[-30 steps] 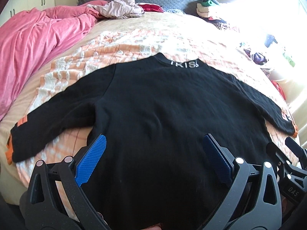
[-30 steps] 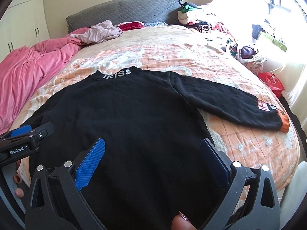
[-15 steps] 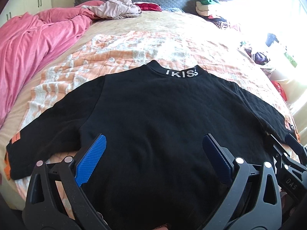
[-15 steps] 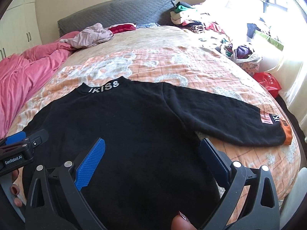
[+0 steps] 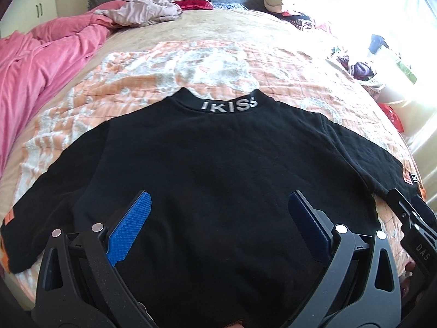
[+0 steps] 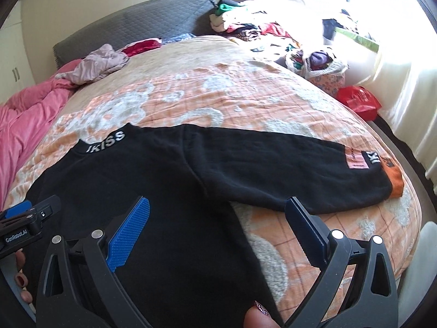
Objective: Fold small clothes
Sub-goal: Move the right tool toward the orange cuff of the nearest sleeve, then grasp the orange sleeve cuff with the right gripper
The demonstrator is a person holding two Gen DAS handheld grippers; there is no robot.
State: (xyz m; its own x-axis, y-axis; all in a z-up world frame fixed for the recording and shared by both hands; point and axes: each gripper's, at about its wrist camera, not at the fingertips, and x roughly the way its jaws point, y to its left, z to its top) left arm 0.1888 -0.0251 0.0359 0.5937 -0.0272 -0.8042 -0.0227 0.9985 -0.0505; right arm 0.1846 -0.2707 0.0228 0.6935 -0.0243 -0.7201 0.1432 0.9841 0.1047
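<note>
- Two grippers hang over one black sweater, which lies spread flat, back up, on the orange-and-white quilt of the bed, collar lettering away from the cameras and hem toward them.
- Left gripper: jaws wide apart, nothing between them, held above the lower middle of the sweater's body.
- Right gripper: jaws also apart and empty. A second ago it looked square over the body; now it has swung toward the right side, so one finger sits over black cloth and the other over bare quilt, just below the right sleeve.
- That sleeve now fills much more of the right wrist view, lying straight out with its orange cuff near the bed's edge. The left sleeve is likewise stretched out flat, unfolded.
- Over the same second the left camera's view has risen a little, and the collar sits lower in its frame; the sweater itself has not shifted on the quilt.
- My reading: spreading is finished and no fold has been made. The right gripper's turn suggests the right sleeve or side seam is the first thing to be picked up and brought across the body.
- A pink blanket and loose clothes lie well apart from the sweater, out of the fold's way.
</note>
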